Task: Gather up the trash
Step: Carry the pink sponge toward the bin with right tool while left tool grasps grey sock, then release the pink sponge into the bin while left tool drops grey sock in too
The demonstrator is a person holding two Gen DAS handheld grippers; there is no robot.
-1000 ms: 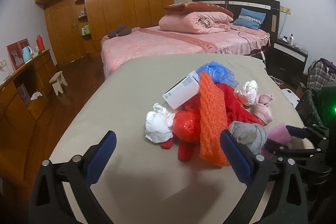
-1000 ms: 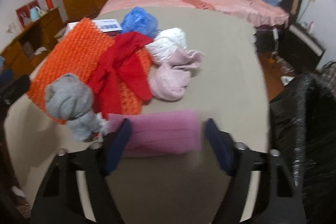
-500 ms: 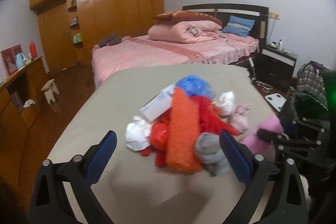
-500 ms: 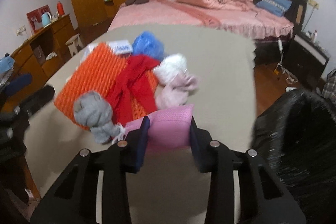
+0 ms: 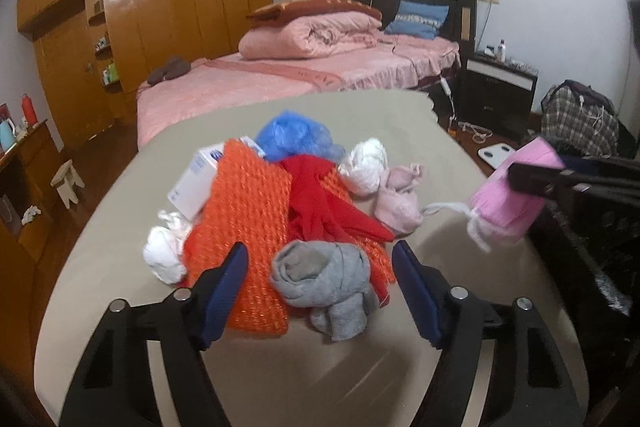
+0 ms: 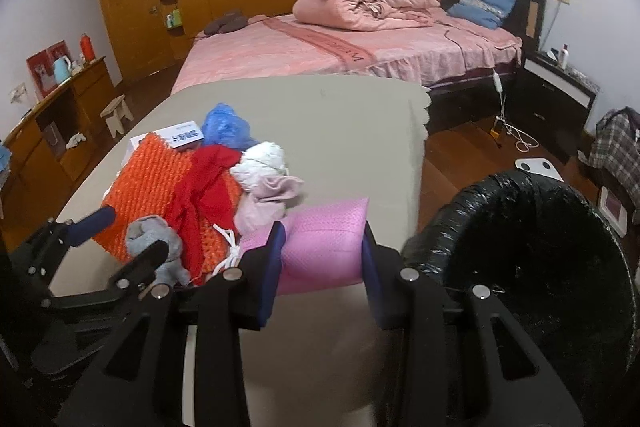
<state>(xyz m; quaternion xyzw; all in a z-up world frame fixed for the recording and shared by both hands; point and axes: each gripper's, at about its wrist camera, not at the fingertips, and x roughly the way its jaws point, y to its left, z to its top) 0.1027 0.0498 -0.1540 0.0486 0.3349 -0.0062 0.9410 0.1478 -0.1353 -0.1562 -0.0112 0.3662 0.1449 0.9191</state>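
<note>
A pile of trash lies on the beige table (image 5: 304,379): an orange mesh pad (image 5: 244,223), a red cloth (image 5: 320,199), a blue plastic bag (image 5: 296,139), a white box (image 5: 196,179), white wads (image 5: 366,165), a pale pink wad (image 5: 400,203) and a grey sock (image 5: 328,279). My left gripper (image 5: 320,291) is open, its jaws either side of the grey sock. My right gripper (image 6: 322,263) is shut on a pink mask (image 6: 324,243), held above the table's right edge; it also shows in the left wrist view (image 5: 516,195). A bin with a black bag (image 6: 532,259) stands to the right.
A pink bed (image 6: 340,51) stands behind the table. A dark nightstand (image 6: 556,95) and a white scale (image 6: 538,167) are on the floor at the right. A wooden wardrobe (image 5: 172,11) and side cabinet (image 6: 52,123) are at the left.
My right gripper has closed on the pink mask, lifted it and carried it right toward the bin. My left gripper has narrowed and moved in around the grey sock.
</note>
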